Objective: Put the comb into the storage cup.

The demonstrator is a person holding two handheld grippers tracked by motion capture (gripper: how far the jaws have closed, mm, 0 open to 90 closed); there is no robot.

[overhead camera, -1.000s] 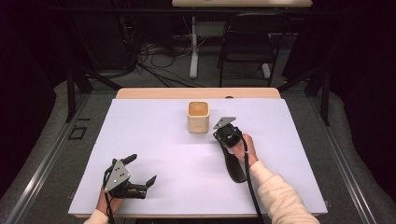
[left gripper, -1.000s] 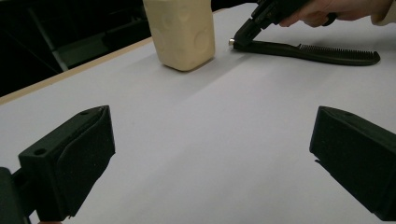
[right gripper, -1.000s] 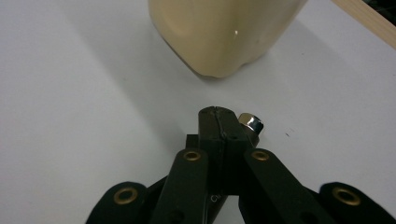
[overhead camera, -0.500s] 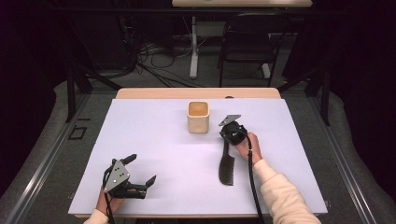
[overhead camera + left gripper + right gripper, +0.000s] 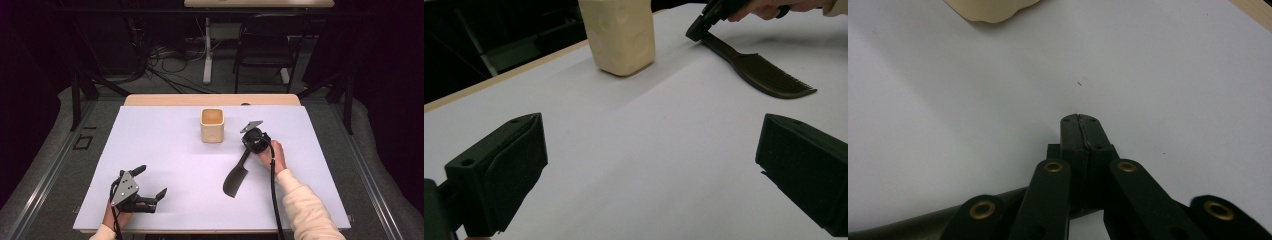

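Note:
A black comb (image 5: 235, 179) with a long handle lies on the white table (image 5: 165, 145), teeth end toward me. My right gripper (image 5: 248, 149) stands at the far tip of that handle, jaws shut tight together with nothing seen between them. In the right gripper view the closed tips (image 5: 1081, 122) point at bare table and the handle (image 5: 923, 225) runs under the gripper's links. A cream square cup (image 5: 212, 126) stands upright just left of it. My left gripper (image 5: 152, 180) rests open at the near left, and its view looks past wide jaws to the cup (image 5: 619, 35) and comb (image 5: 764, 75).
The wooden table edge (image 5: 210, 100) runs along the far side behind the cup. Dark floor with cables and a chair (image 5: 265, 45) lies beyond. Bare white surface spreads between the two grippers.
My right hand has drawn away toward the far side along the comb, uncovering its whole length; the comb now lies slightly more slanted. The left gripper has stayed put.

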